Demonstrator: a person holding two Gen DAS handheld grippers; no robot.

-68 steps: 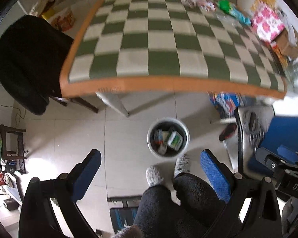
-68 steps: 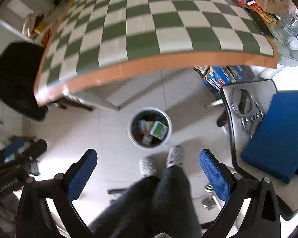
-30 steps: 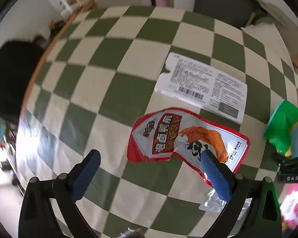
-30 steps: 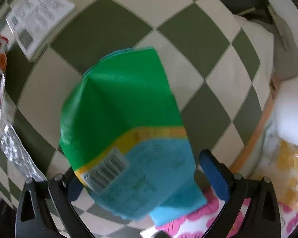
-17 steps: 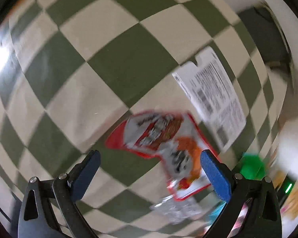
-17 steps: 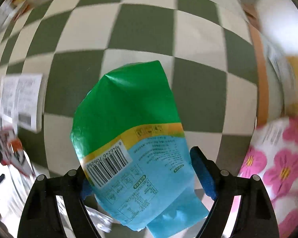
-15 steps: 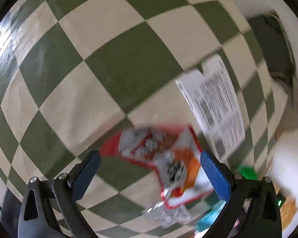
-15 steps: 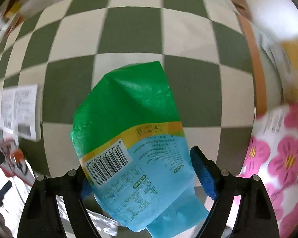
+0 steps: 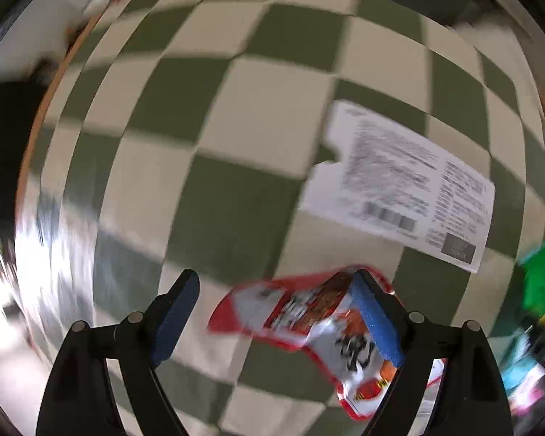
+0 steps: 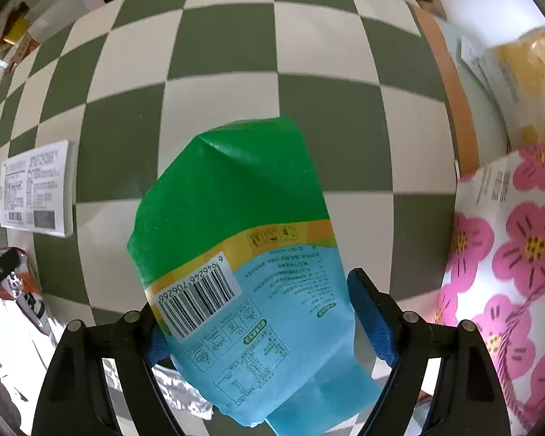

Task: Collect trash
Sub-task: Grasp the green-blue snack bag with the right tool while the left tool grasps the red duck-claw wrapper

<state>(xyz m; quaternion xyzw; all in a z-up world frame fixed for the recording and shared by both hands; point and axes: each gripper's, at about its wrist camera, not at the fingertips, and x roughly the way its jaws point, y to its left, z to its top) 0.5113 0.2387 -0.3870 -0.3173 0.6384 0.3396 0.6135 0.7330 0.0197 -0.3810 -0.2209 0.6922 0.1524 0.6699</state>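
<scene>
A: Starting at the right claw (image 10: 254, 312): pressed on the bag (image 10: 236, 200), one pad at each side of the blue half. Over the cloth (image 10: 229, 36), near the flowered pack (image 10: 508, 254).

B: And at the left claw (image 9: 274, 279)?

A: Spread wide but closing. Nothing pinched yet. Only the right finger over the red packet (image 9: 294, 312); the left finger over bare cloth. Packet on the cloth, just below the white card (image 9: 407, 192).

B: Any danger from here?

A: Probably two. On the right, a grip on smooth, puffy film and low on the bag, so possibly a slip or a swing of the free green end. On the left, a thin packet lying off centre: perhaps pushed away by one finger, or cloth caught together with it.

B: Which way for the bag?

A: Long axis straight away from the claw, green end far, blue end near. Grip across the width. For the packet, long axis slanted across the gap, down to the right.
</scene>
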